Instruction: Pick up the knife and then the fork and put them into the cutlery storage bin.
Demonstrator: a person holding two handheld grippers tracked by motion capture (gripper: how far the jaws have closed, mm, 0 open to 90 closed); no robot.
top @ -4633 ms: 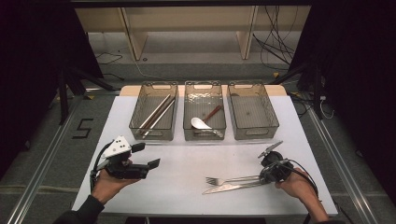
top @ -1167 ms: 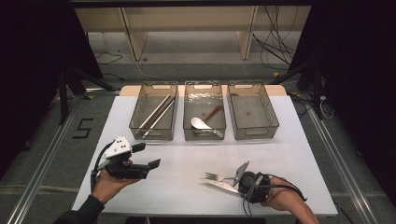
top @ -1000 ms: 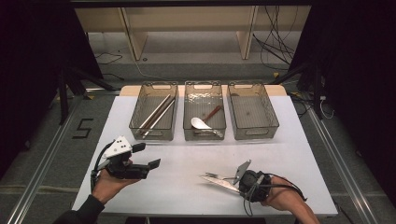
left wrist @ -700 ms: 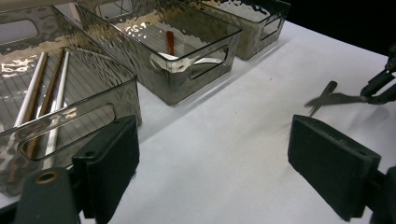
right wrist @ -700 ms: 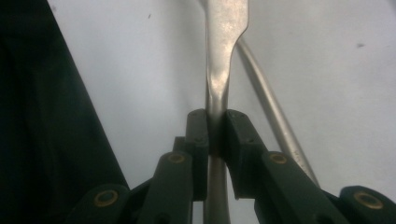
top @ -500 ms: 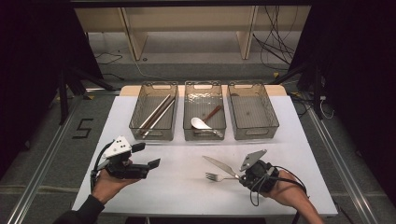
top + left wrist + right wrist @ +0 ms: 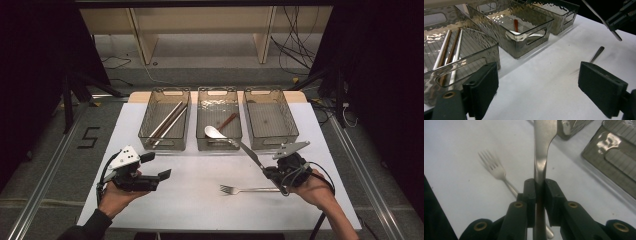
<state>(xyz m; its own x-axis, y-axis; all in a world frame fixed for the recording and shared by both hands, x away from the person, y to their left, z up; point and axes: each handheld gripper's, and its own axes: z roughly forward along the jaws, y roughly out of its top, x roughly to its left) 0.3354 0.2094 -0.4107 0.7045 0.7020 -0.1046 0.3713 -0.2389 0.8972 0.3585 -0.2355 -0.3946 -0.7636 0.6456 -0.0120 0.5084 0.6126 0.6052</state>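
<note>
Pinching the flat steel table knife (image 7: 251, 154) by its handle, right hand-held gripper (image 7: 274, 174) should keep blade level and clear the empty smoked-plastic bin's (image 7: 270, 118) near wall; left hand-held gripper (image 7: 159, 175) sits spread, idle.

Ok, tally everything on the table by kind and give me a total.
Bins: 3, left, middle, right
Chopsticks: 2
Spoon: 1
Knife: 1, held in the right gripper
Fork: 1
Brown-handled utensil: 1, kind unclear
Total: 9
</note>
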